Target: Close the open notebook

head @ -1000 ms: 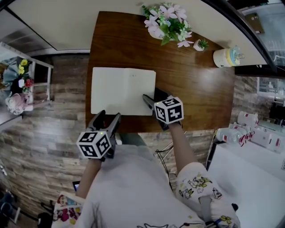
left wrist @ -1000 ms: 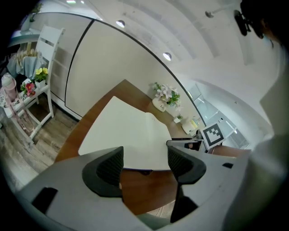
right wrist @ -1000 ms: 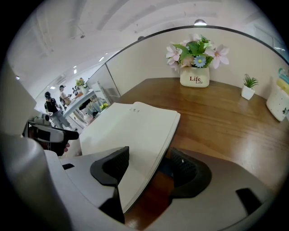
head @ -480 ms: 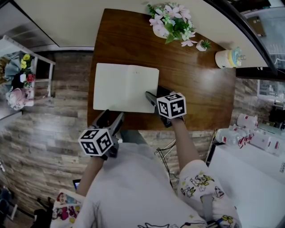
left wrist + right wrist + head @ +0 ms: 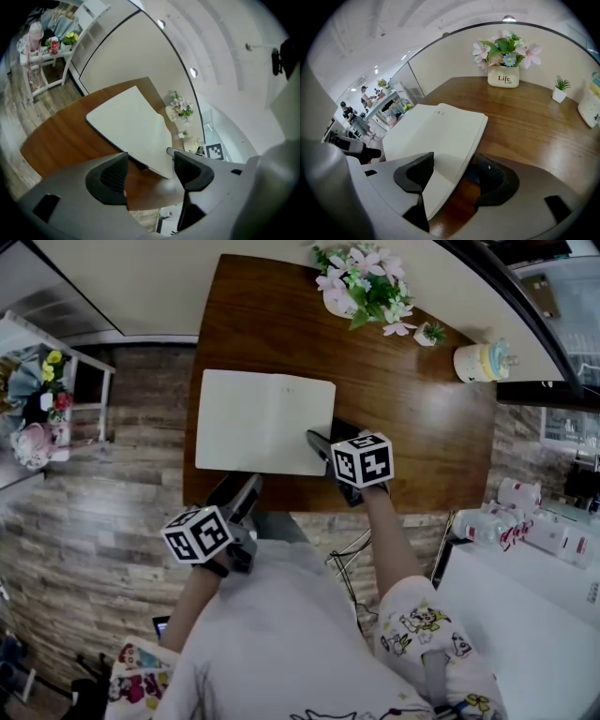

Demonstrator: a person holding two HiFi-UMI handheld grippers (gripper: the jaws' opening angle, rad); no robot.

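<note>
The open notebook (image 5: 267,423) lies flat with blank cream pages on the brown wooden table (image 5: 412,427). My right gripper (image 5: 322,440) is open at the notebook's right edge near the front corner. In the right gripper view the stacked page edge of the notebook (image 5: 440,136) runs between the jaws of the right gripper (image 5: 452,171): one jaw is over the page, the other beside it above the wood. My left gripper (image 5: 242,493) hangs open at the table's front edge, short of the notebook (image 5: 131,126). Nothing sits between the jaws of the left gripper (image 5: 150,168).
A flower pot (image 5: 361,287), a small potted plant (image 5: 427,334) and a yellow-and-white container (image 5: 480,360) stand along the table's far right side. A shelf with flowers (image 5: 37,409) is at the left. A white counter with bottles (image 5: 525,512) is at the right.
The right gripper has kept its place at the notebook's right edge. The left gripper has tilted and shifted slightly at the front edge. The notebook stays open.
</note>
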